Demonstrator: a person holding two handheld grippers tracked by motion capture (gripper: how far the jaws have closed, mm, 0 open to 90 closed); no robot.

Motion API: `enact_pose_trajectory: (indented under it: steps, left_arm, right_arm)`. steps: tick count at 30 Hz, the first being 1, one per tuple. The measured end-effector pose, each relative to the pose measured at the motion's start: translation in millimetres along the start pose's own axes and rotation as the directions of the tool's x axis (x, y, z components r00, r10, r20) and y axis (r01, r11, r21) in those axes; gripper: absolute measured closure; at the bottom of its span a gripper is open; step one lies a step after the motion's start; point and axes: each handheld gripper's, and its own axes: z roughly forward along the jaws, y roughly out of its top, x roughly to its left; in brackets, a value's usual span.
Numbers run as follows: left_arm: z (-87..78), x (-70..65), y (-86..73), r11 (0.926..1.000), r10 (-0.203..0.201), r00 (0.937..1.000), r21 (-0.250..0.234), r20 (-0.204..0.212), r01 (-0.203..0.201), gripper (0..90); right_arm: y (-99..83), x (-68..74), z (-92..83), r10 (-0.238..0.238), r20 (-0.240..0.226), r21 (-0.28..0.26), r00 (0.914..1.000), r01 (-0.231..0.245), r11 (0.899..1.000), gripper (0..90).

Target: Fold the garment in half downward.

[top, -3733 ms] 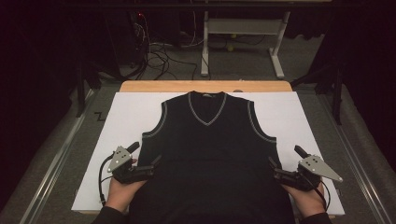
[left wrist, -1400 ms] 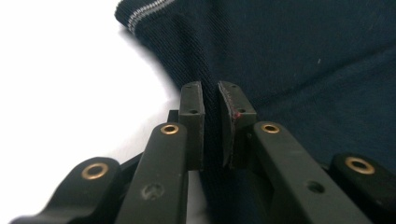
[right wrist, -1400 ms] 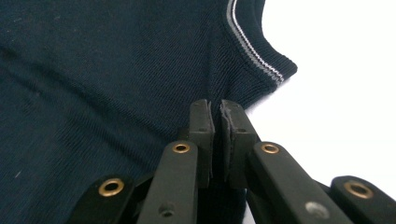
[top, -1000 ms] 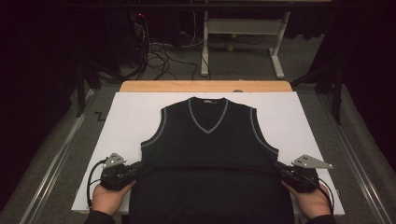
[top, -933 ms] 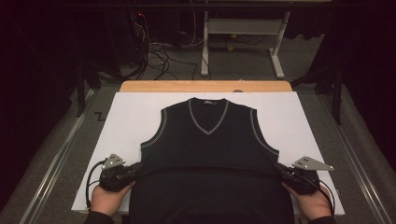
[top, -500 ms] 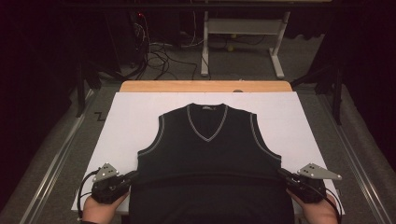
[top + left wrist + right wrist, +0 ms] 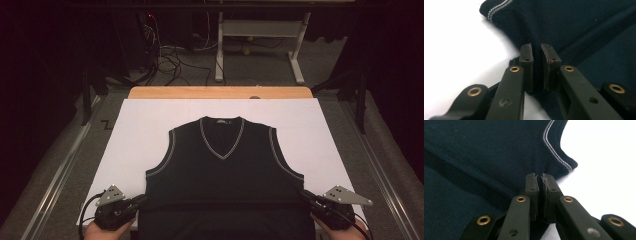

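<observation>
vest [image 7: 224, 172]: dark sleeveless knit with pale trim, lying flat on the white sheet [image 7: 145, 125] that covers the tabletop, collar at the far end, lower part at the near edge
long axis: runs from collar to hem, straight toward the person
left gripper [image 7: 141, 199]: jaws pinched tight on the vest's left side edge, below the armhole
right gripper [image 7: 305, 195]: jaws clamped on the opposite side edge, same level
key relation: the two grips sit level, each holding its own side; the fabric spans taut between them, so any pull should stay even.
</observation>
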Motion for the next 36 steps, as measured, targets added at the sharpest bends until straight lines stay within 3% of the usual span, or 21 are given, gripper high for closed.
enact_pose_trajectory:
  steps: [3,5,8,9,12,15,16,23,25,27,30,36]
  left_arm:
    - [0.3,0.7,-1.1,1.0,0.003,1.0,0.003,0.009,-0.003,76.2]
    - [1.3,2.6,-0.2,1.0,-0.004,0.9998,-0.006,0.018,0.004,71.9]
    - [0.6,5.7,4.3,0.9985,0.002,0.9996,-0.055,0.029,0.0,60.5]
    - [-0.2,6.9,7.2,0.9954,-0.002,0.9995,-0.096,0.032,0.005,55.8]
    - [0.8,9.7,23.0,0.9858,-0.002,0.9995,-0.168,0.03,0.007,50.1]
    - [5.8,9.5,36.9,0.9807,-0.005,0.999,-0.195,0.044,0.013,46.8]
    - [7.7,9.1,41.0,0.9803,0.001,0.9992,-0.197,0.04,0.007,43.5]
    - [18.4,12.5,75.5,0.9739,0.022,0.9997,-0.226,0.012,-0.018,41.2]
    - [22.1,12.5,86.7,0.9728,0.023,0.9997,-0.23,0.002,-0.022,36.3]
    - [26.2,12.7,96.6,0.9707,0.038,0.9992,-0.237,-0.015,-0.04,35.0]
    - [35.2,11.7,109.5,0.9684,0.087,0.9941,-0.229,-0.065,-0.1,32.7]
    - [54.9,18.6,132.6,0.9806,0.066,0.9937,-0.178,-0.091,-0.081,15.5]
  right_arm:
    - [-1.2,-0.4,-2.5,0.004,-0.005,-0.003,1.0,-0.004,1.0,83.1]
    - [-1.5,-0.5,-2.7,0.007,-0.004,-0.005,1.0,-0.007,1.0,77.2]
    - [-0.5,-2.0,-1.9,0.031,-0.017,-0.03,0.9994,-0.031,0.999,64.6]
    - [2.2,-3.8,-0.8,0.051,-0.024,-0.058,0.9984,-0.052,0.997,55.2]
    - [7.4,-6.4,2.4,0.071,-0.032,-0.074,0.997,-0.073,0.995,49.1]
    - [17.6,-10.5,8.1,0.069,-0.024,-0.096,0.9973,-0.071,0.993,41.5]
    - [24.4,-13.2,11.7,0.071,-0.021,-0.114,0.9972,-0.073,0.991,35.7]
    - [46.5,-21.2,29.1,0.068,0.014,-0.146,0.9976,-0.066,0.987,17.8]
    - [54.6,-23.5,36.3,0.067,0.018,-0.146,0.9976,-0.064,0.987,14.5]
    - [62.4,-25.3,42.7,0.066,0.007,-0.147,0.9978,-0.064,0.987,10.0]
    - [72.5,-27.2,51.4,0.058,0.03,-0.149,0.9979,-0.053,0.987,1.1]
    - [82.8,-35.0,62.5,0.076,0.05,-0.158,0.9959,-0.067,0.985,0.2]
